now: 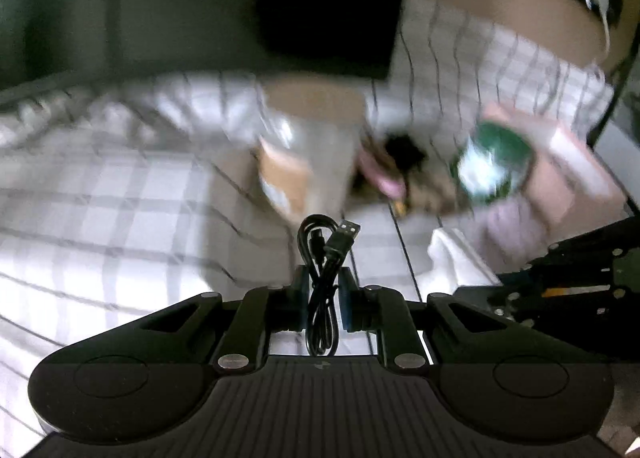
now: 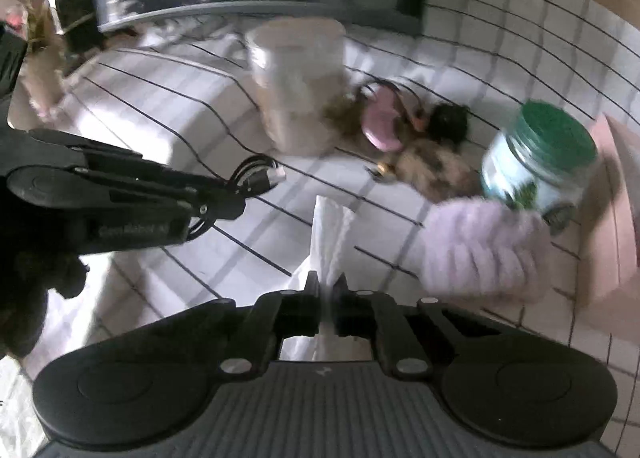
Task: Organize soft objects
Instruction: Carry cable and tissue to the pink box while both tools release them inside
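My left gripper (image 1: 323, 278) is shut on a coiled black USB cable (image 1: 326, 246) and holds it above the checked cloth (image 1: 100, 198); from the right wrist view the same gripper (image 2: 240, 186) comes in from the left with the cable (image 2: 258, 176). My right gripper (image 2: 329, 282) is shut on a white cloth (image 2: 330, 234) that hangs forward from the jaws. A fluffy lilac soft item (image 2: 480, 250) lies to its right, a brown and pink plush toy (image 2: 400, 138) lies farther back.
A green-lidded jar (image 2: 540, 166) leans against a pink box (image 2: 616, 210) on the right. A pale cylindrical container (image 2: 298, 86) stands mid-table. A dark monitor (image 1: 332, 2) stands behind. Both views are motion-blurred.
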Demonstrator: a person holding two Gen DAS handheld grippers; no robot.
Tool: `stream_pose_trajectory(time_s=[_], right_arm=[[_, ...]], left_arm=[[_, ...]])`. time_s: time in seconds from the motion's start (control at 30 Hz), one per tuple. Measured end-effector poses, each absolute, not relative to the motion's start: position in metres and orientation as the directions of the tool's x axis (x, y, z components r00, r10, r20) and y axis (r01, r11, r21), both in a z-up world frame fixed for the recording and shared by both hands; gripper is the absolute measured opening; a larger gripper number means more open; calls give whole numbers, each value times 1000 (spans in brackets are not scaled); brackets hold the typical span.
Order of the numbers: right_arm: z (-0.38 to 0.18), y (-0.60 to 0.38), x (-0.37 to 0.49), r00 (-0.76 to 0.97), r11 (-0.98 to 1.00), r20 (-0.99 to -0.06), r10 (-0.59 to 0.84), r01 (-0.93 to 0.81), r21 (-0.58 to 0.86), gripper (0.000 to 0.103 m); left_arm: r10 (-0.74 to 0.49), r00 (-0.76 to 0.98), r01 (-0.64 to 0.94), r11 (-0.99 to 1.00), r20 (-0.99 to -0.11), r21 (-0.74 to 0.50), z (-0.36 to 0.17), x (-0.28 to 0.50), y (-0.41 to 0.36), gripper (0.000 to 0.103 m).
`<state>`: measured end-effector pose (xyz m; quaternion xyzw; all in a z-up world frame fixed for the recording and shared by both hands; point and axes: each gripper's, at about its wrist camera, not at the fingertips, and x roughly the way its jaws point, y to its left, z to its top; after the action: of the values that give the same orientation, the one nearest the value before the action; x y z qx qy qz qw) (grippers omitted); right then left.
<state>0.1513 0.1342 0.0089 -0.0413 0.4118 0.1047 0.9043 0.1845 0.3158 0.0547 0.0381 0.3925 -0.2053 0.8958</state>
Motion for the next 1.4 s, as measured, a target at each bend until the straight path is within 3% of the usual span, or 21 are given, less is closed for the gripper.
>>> stream_pose_trajectory(time_s=[0.23,0.4,0.57,0.77,0.93,1.13,1.27,1.4], right_arm=[[102,115,156,762,967,-613,209,-254,14,6],[174,67,163,852,983,-497,165,-183,13,6],[221,2,150,917,998,-395,53,-66,-20,6],[243,-77,115,942,997,-325,-81,75,-32,6],[232,-126,95,932,988,-327,-155,154,-27,6],[210,-168,83,920,980,-346,-184,201,12,6],[182,-189,99,903,979,-407,-140,188,79,6],[140,-192,130,857,978,-496,-135,194,69,6]], left_arm=[[-277,786,327,945,-552,-7,155,208,323,18],[-282,837,328,944,-469,18,210,239,290,18],[-376,817,418,908,-438,0,239,248,220,18],[-520,718,569,821,-462,-41,234,245,119,18],[-589,623,654,753,-515,-71,211,246,48,18],[-650,492,680,702,-578,-212,166,246,12,18],[-688,347,657,663,-637,-359,123,260,5,19],[-659,392,619,705,-642,-346,104,261,9,19]])
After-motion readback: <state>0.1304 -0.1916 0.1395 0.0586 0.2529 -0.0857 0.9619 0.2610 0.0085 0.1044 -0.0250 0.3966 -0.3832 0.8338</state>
